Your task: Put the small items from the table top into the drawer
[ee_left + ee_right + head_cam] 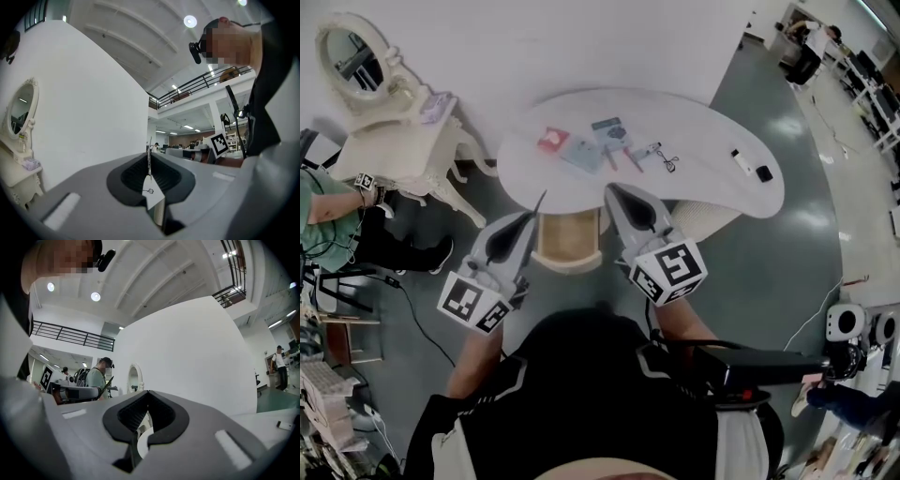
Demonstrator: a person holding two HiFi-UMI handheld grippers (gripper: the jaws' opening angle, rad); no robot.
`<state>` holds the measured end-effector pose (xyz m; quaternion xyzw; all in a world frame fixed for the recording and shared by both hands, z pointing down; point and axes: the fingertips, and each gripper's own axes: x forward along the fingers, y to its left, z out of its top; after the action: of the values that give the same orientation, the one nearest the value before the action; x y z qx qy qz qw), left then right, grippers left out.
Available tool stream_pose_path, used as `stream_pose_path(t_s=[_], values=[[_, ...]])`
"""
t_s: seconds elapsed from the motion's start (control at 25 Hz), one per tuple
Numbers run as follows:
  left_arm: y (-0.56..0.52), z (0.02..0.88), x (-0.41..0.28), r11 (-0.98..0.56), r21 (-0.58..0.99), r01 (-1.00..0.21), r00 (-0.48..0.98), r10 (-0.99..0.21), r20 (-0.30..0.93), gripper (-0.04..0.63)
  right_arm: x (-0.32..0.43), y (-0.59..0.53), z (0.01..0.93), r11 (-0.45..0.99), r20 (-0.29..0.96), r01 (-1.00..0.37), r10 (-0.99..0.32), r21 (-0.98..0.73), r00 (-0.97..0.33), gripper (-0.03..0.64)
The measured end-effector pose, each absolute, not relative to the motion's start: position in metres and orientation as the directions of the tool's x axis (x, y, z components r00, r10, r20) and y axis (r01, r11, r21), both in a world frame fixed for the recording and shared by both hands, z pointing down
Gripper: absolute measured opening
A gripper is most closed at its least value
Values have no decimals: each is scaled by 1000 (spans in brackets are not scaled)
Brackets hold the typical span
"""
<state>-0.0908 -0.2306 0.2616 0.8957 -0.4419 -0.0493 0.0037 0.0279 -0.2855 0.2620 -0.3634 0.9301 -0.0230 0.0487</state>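
Both closed: left tongs (149, 158); right tongs (146, 394); items (609, 133) in head view only

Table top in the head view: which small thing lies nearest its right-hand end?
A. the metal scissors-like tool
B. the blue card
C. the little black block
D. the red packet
C: the little black block sits at the far right of the white table, just past a small white piece. The red packet, blue card and metal tool all lie further left.
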Motion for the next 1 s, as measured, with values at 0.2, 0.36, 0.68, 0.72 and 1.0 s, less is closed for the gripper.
stream_pose_path(t_s=[0.2, 0.36, 0.68, 0.72, 1.0], values=[[-242, 270, -86, -598, 66, -799, 595, -802, -58, 18, 37, -304, 270, 747, -48, -660, -664, -77, -746, 2], [-250, 279, -88, -618, 41, -785, 618, -786, -17, 18, 37, -316, 279, 731, -23, -678, -681, -71, -732, 3], [-269, 294, -101, -700, 7, -714, 700, -714, 28, 18, 23, -329, 282, 684, -4, -728, -729, -49, -684, 3], [-272, 298, -105, -704, 13, -710, 704, -710, 38, 18, 23, -331, 284, 669, 2, -742, -743, -40, -670, 5], [-291, 330, -122, -750, 25, -661, 748, -655, 105, 18, 12, -336, 299, 609, 58, -792, -790, -42, -610, 12]])
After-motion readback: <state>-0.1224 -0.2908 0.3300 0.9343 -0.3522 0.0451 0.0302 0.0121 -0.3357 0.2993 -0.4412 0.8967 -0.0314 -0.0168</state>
